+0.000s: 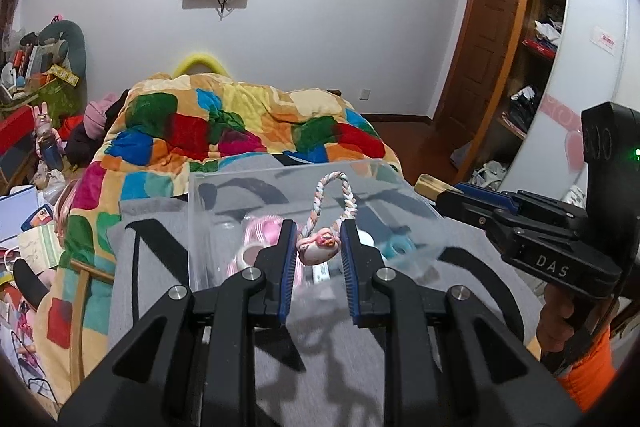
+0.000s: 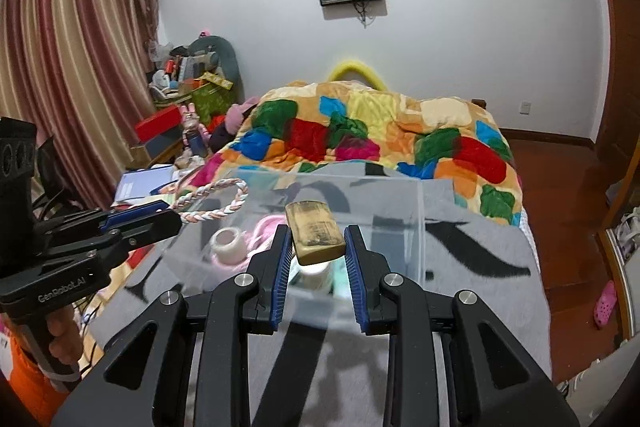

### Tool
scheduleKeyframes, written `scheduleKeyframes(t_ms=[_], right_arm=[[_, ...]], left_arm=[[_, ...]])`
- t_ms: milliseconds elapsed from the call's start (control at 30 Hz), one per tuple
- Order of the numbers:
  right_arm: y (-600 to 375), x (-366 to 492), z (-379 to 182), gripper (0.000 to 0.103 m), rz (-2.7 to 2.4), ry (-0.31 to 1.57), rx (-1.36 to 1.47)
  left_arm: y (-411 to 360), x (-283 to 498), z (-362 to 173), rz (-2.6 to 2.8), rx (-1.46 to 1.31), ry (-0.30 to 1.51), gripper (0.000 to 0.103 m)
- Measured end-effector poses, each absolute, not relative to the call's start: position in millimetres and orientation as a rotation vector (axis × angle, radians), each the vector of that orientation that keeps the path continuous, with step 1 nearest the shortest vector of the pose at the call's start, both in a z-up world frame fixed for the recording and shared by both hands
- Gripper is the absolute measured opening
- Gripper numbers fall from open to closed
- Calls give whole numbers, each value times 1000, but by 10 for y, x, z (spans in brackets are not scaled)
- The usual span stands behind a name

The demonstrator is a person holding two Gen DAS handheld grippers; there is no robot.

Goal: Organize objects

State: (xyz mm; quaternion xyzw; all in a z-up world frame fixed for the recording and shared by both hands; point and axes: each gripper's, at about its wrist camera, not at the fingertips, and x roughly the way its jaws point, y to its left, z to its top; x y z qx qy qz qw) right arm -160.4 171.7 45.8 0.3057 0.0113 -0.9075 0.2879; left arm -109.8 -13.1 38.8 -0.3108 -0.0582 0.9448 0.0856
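Clear box (image 1: 208,227) on grey blanket (image 1: 152,251), near end of bed, centre; already holds tape roll (image 2: 226,240), pink and teal bits. Judged partway: two things not yet in. My right gripper (image 2: 316,251) clamped on brass block (image 2: 316,233) above box. My left gripper (image 1: 319,247) clamped on pink charm (image 1: 319,247), braided loop (image 1: 334,195) sticking up. Both narrow, pads touching their loads.

The items inside the clear box (image 1: 304,187) are blurred and partly hidden; the pink slipper (image 2: 605,303) is barely resolved.
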Motion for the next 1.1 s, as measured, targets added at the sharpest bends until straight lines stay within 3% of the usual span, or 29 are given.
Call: scheduleKeyframes(t_ms=[533, 900, 967, 1100], right_arm=[[1578, -2132, -164, 25, -2420, 126, 1063], [1687, -1764, 224, 25, -2411, 114, 923], [1704, -1632, 299, 28, -2414, 114, 887], [1744, -1383, 375, 44, -2442, 126, 823]], left_arm=[[87, -1748, -167, 2702, -1167, -165, 22], [-43, -1307, 179, 2770, -1015, -166, 22], [-58, -1214, 231, 2778, -995, -163, 22], [-65, -1043, 284, 2796, -972, -142, 24]])
